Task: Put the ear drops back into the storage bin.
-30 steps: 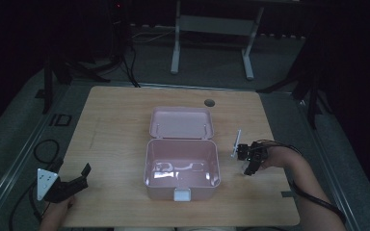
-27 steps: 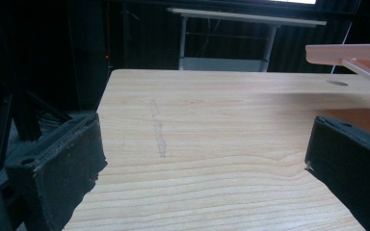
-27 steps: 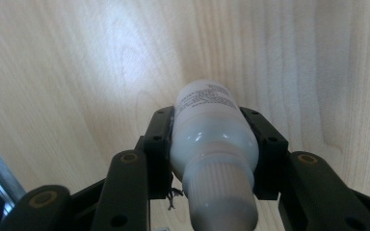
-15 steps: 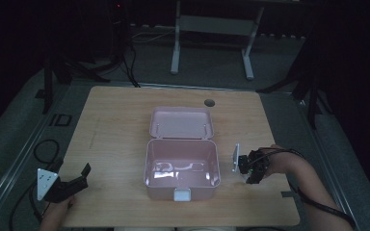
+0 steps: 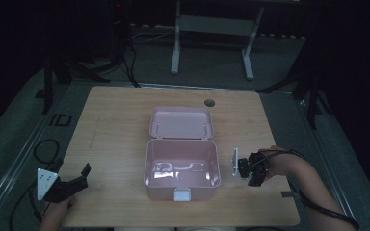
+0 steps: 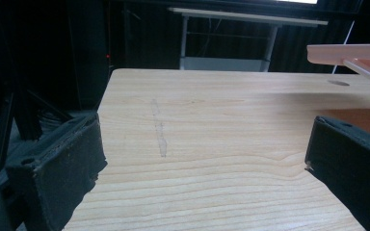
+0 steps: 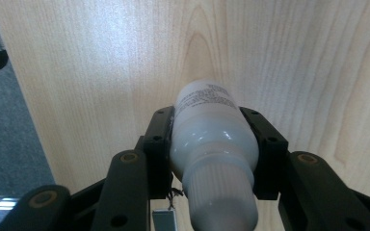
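Gripping a white bottle point(image 7: 211, 144) between its two black jaws, the right gripper point(image 5: 251, 169) hangs just off the right wall of an open pink box point(image 5: 182, 163) near the front of a wooden table point(image 5: 120, 120). Its own view shows the pads closed on the bottle's body, the ribbed cap toward the camera and the base pointing away over bare wood, so the long axis runs straight out along the jaws.

From above, the gripper lies level with the box's open compartment, and the compartment lies to the gripper's left, toward the table's middle. That makes the right hand by far the nearer one; a short carry across the rim looks like all that remains before the bottle could go in. The forearm comes in from the lower right corner, bent at the elbow, wrist turned inward toward the box, a cable trailing from the tool.

At the front left corner, well apart from the box, the left gripper point(image 5: 62, 185) rests low over the table with its jaws spread wide and nothing between them; its own view looks through the gap across empty tabletop.

Farther back, the box's lid point(image 5: 181, 122) lies flat beyond the hinge. Behind it, a round cable hole point(image 5: 209, 102) marks the table's far edge.
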